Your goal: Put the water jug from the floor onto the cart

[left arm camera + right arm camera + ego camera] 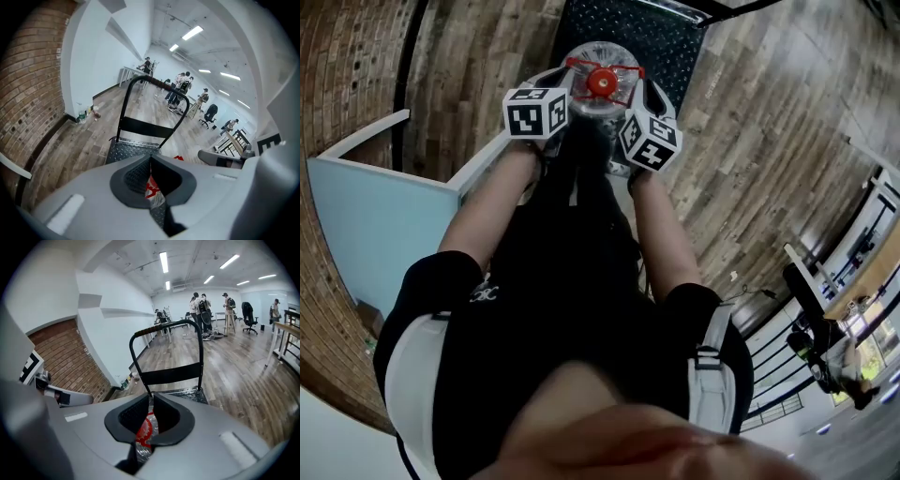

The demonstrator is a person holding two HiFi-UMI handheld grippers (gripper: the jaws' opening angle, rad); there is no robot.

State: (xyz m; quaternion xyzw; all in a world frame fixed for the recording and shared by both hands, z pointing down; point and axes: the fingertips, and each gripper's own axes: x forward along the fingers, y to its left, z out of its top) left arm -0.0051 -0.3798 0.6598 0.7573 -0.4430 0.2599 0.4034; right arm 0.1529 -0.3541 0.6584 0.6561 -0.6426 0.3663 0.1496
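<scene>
Head view: holds clear plastic water jug with red cap (600, 82) between left gripper (570, 92) and right gripper (630, 96), just short of black diamond-plate cart (675, 37). Left gripper view: clenches red-and-clear plastic. Right gripper view: clamps likewise. Could slip free and drop, given narrow pinches on a heavy jug.

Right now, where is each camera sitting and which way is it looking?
Head view: on the person's head, facing steeply down at the water jug and cart; shows torso, both arms, left gripper, right gripper.
Left gripper view: on the left gripper, facing along its shut jaws toward the cart; right gripper shows at right.
Right gripper view: on the right gripper, facing the cart too; left gripper shows at left.
Shared: both gripper views catch the jug's red cap beyond their jaws.
</scene>
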